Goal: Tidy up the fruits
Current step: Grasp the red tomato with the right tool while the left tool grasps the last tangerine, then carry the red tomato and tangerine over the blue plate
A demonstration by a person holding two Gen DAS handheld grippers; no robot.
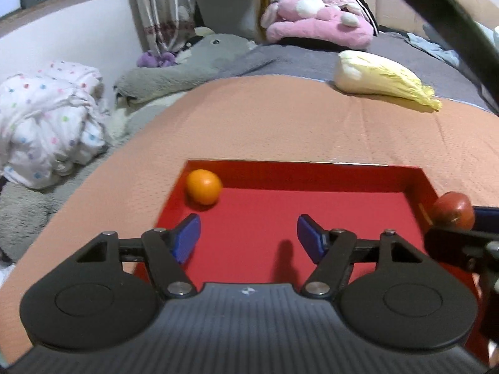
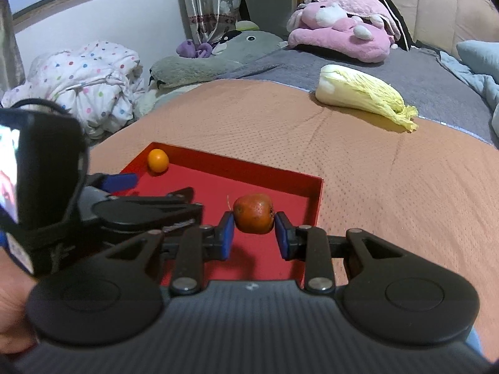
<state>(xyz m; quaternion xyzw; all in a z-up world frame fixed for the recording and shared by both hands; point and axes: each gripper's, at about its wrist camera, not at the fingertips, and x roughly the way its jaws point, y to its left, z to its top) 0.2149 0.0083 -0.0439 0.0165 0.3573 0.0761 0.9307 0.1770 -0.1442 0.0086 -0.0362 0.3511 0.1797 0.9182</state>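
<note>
A shallow red tray [image 1: 305, 165] [image 2: 316, 201] lies on an orange-pink mat. A small orange [image 1: 204, 190] [image 2: 158, 160] rests in the tray's far left corner. My left gripper [image 1: 248, 237] hangs open over the tray floor, nothing between its blue pads; the orange is just beyond its left finger. My right gripper [image 2: 254, 230] is shut on a red-brown apple [image 2: 253, 213] held above the tray's right half. In the left wrist view that apple [image 1: 453, 210] shows at the tray's right wall. The left gripper [image 2: 120, 182] appears at the left of the right wrist view.
A napa cabbage [image 1: 383, 81] [image 2: 361, 95] lies at the mat's far right edge. Behind it a bed carries a pink plush [image 1: 315, 12], a grey plush [image 1: 199, 59] and a dotted white blanket [image 1: 46, 118]. A hand [image 2: 12, 311] shows at the lower left.
</note>
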